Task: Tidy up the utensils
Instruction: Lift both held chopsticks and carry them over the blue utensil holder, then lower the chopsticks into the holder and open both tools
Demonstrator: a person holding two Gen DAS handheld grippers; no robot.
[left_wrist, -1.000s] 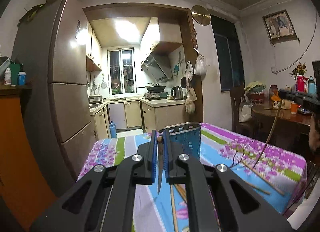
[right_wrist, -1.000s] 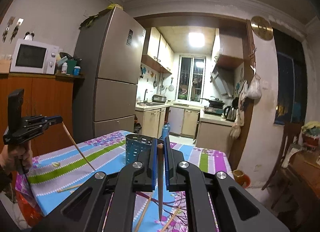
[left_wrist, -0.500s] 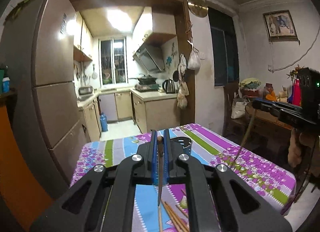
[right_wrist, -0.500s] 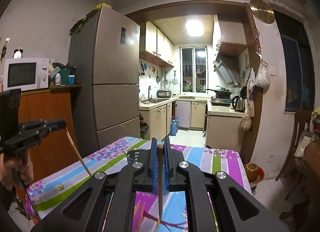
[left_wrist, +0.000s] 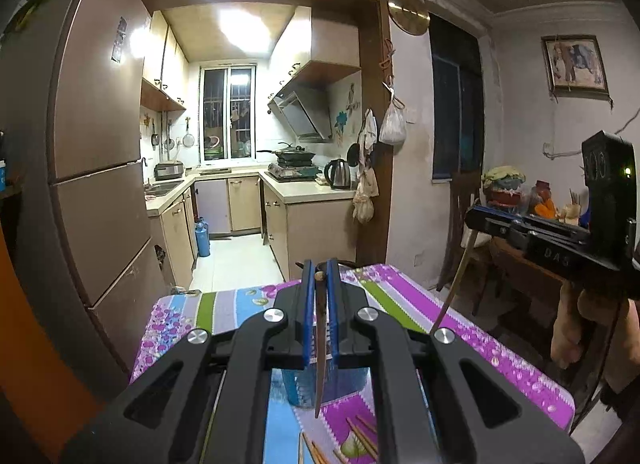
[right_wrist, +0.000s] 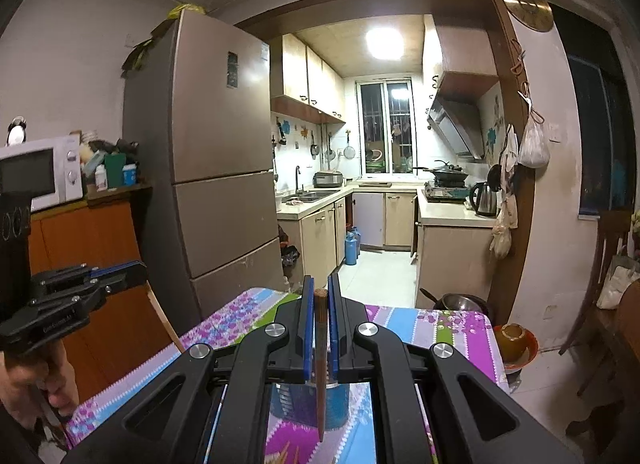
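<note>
My left gripper (left_wrist: 319, 276) is shut on a dark wooden chopstick (left_wrist: 320, 348) that hangs point down. Its tip is over the blue perforated utensil holder (left_wrist: 304, 388), which is mostly hidden under the gripper. My right gripper (right_wrist: 319, 292) is shut on another brown chopstick (right_wrist: 321, 368), also hanging over the blue holder (right_wrist: 336, 404). Each gripper shows in the other's view: the right one (left_wrist: 472, 220) with its chopstick (left_wrist: 454, 288), the left one (right_wrist: 138, 266). Loose chopsticks (left_wrist: 360, 436) lie on the tablecloth in front of the holder.
The table has a floral striped cloth (left_wrist: 460, 332). A tall fridge (right_wrist: 216, 184) stands to the left, with a microwave (right_wrist: 40, 172) on an orange cabinet. The kitchen opens behind the table. A wooden side table (left_wrist: 532, 256) with clutter stands to the right.
Both grippers have risen and moved over the blue holder, which has slid from ahead of the fingers to beneath them. Both chopsticks stay gripped.
</note>
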